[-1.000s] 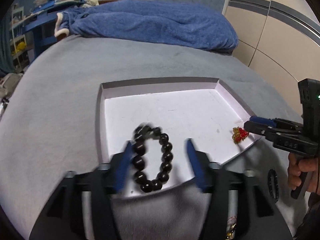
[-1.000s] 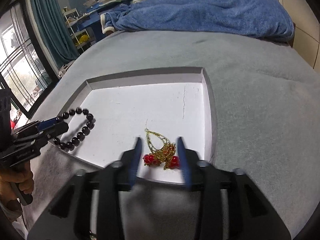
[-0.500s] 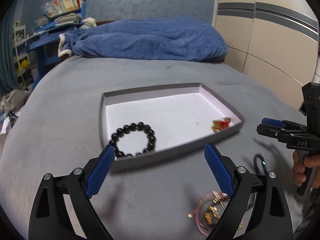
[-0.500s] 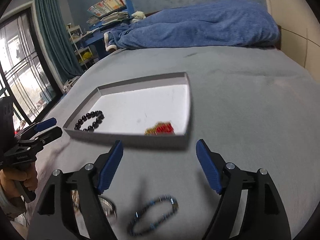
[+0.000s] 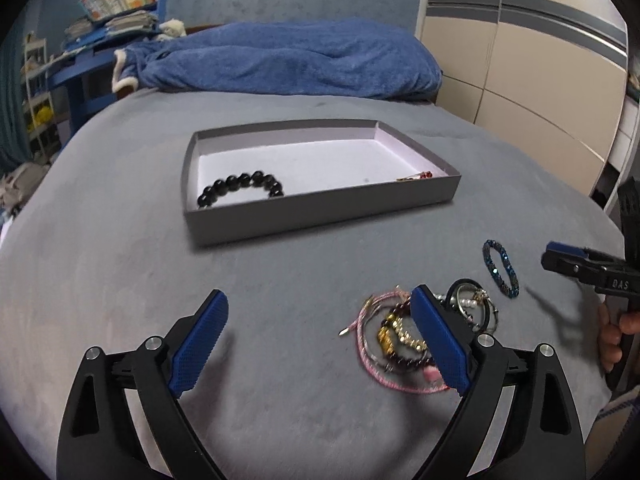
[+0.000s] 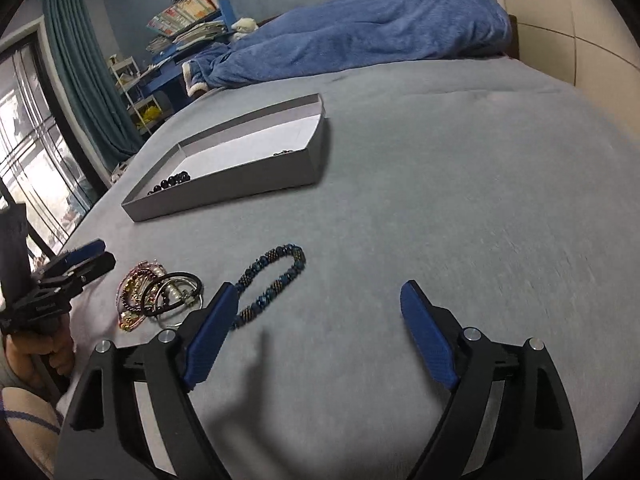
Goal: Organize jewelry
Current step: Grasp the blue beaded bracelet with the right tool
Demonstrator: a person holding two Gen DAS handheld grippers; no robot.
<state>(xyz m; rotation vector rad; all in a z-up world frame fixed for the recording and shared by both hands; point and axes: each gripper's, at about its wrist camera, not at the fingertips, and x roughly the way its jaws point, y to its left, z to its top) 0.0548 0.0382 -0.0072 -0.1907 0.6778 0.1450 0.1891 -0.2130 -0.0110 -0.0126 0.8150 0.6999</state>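
Left gripper (image 5: 318,336): held above the grey bed cover, jaws spread wide, nothing between them. In the right wrist view it shows from the side (image 6: 86,258), low at the left edge, and there the gap between its fingers cannot be judged.
Right gripper (image 6: 318,322): also above the cover, jaws spread wide and empty. In the left wrist view it enters from the right edge (image 5: 560,258), seen side on, with the person's hand (image 5: 614,332) on its grip.
Tray (image 5: 320,208): shallow grey box with a pale floor, lying on the cover well beyond both grippers.
Black beads (image 5: 240,188): bracelet in the tray's left part. The left wrist view shows most of the ring; the right wrist view shows only a few beads (image 6: 170,182) over the tray wall.
Red-gold piece (image 5: 416,176): small item by the tray's right wall, clear only in the left wrist view; from the right wrist it is a dark speck too small to tell.
Pile (image 5: 400,336): tangle of pink cord, gold links, dark beads and rings on the cover, partly behind the left gripper's right finger. The right wrist view shows it whole (image 6: 160,294), near the left gripper's tip.
Blue bracelet (image 6: 272,282): lies alone on the cover just beside the pile, its near end passing behind the right gripper's left finger. In the left wrist view (image 5: 500,268) it sits between the pile and the right gripper.
Blanket (image 5: 288,64): blue, heaped at the far end of the bed in both views.
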